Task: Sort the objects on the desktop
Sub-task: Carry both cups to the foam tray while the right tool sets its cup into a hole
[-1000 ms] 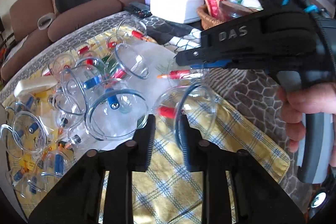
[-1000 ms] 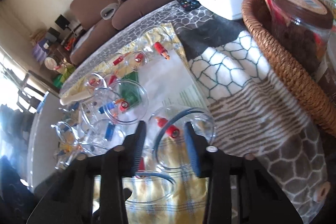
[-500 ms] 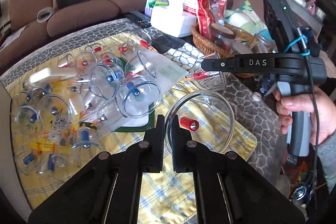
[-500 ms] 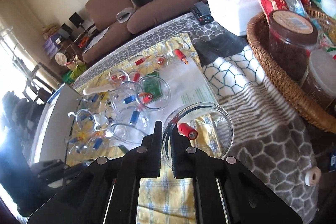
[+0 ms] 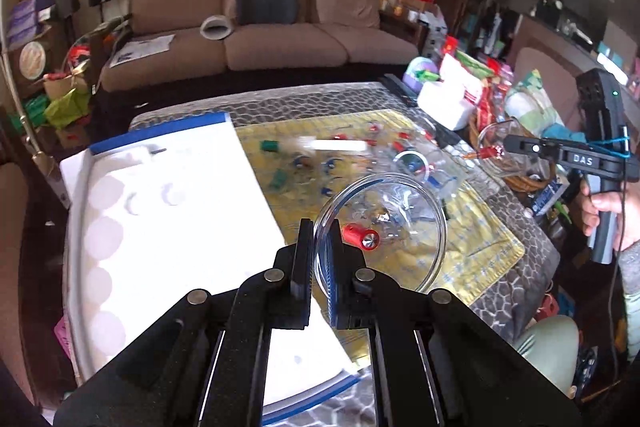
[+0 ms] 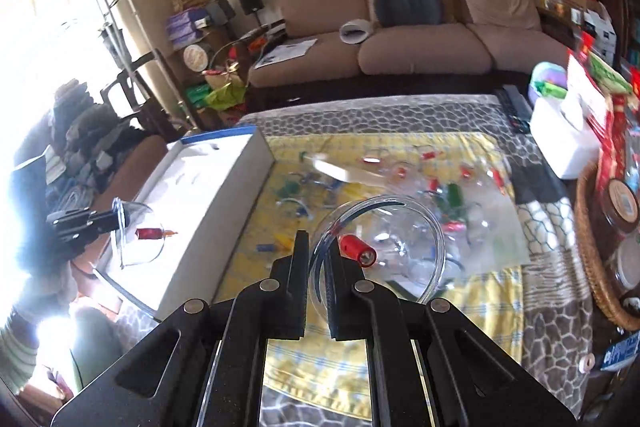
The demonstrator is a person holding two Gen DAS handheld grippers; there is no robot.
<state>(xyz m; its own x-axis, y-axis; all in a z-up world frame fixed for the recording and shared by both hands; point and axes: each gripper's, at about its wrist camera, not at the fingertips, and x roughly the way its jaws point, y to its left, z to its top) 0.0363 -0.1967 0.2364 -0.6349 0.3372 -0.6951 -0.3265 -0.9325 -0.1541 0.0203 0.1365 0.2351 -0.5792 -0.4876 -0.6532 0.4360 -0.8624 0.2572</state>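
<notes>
My left gripper is shut on the rim of a large clear cup with a red valve, held in the air beside the white foam tray. My right gripper is shut on the rim of another clear cup with a red valve, held above the yellow cloth. Each gripper shows in the other's view: the right one with its cup at far right, the left one with its cup over the tray. Several more clear cups lie on the cloth.
A wicker basket with jars and snack bags stands at the right edge. A white tissue box and remotes lie at the back right. A brown sofa stands beyond the table. The tray has round hollows along its left side.
Both grippers have lifted their cups well above the table and pulled back. The left one has swung left towards the white tray, which has come into view.
</notes>
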